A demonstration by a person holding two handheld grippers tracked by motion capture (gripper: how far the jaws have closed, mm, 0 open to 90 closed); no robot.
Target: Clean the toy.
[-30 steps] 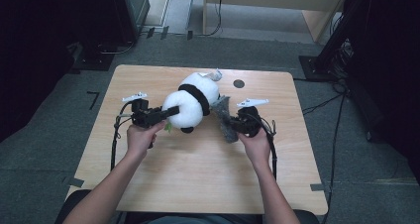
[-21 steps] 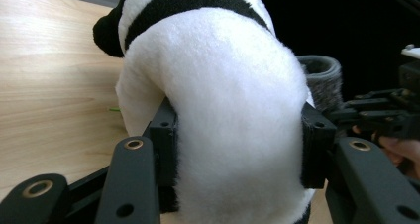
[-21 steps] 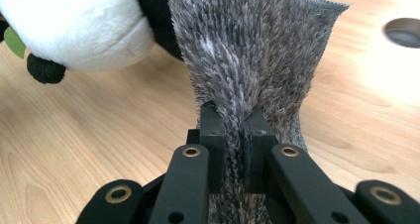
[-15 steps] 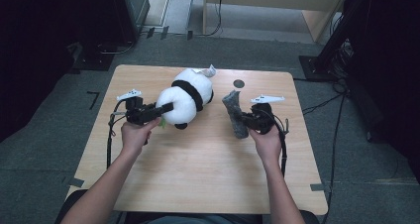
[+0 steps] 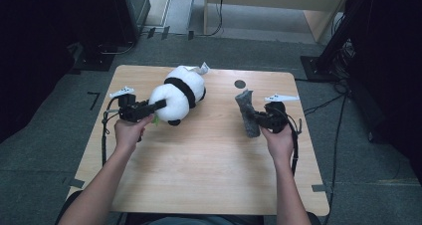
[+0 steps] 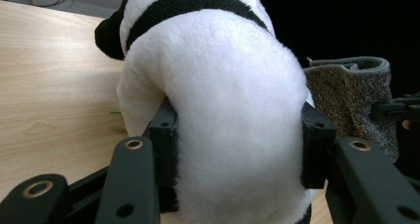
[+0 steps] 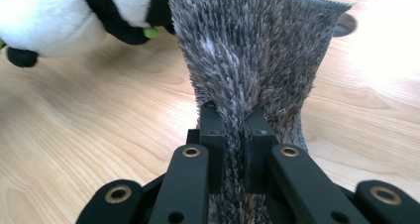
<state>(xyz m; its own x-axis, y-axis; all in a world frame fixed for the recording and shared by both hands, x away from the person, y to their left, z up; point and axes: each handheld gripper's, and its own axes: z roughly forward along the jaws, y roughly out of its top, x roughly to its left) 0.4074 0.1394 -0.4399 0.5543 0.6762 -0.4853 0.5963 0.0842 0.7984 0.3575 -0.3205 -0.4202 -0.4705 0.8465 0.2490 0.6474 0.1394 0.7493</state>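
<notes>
A black and white plush panda (image 5: pixel 178 96) lies on the wooden table (image 5: pixel 199 170) left of centre. My left gripper (image 5: pixel 158 105) is shut on its white rump (image 6: pixel 233 120), the jaws pressing in from both sides. A grey fuzzy cloth (image 5: pixel 247 113) stands pinched upright right of centre, apart from the panda. My right gripper (image 5: pixel 255 118) is shut on it, and the cloth (image 7: pixel 247 50) fans out above the jaws. The panda (image 7: pixel 64 16) shows at the upper left of the right gripper view. The cloth (image 6: pixel 354 97) appears behind the panda in the left gripper view.
A round hole (image 5: pixel 240 84) sits in the tabletop near the far edge, just beyond the cloth. A white tag (image 5: pixel 201 68) sticks out of the panda toward the far edge. Dark equipment stands (image 5: pixel 343 31) and cables (image 5: pixel 323 105) lie on the floor around the table.
The two grippers have drawn apart: the left one pulled the panda leftward, the right one carried the grey cloth to the right, leaving a wide gap between them.
</notes>
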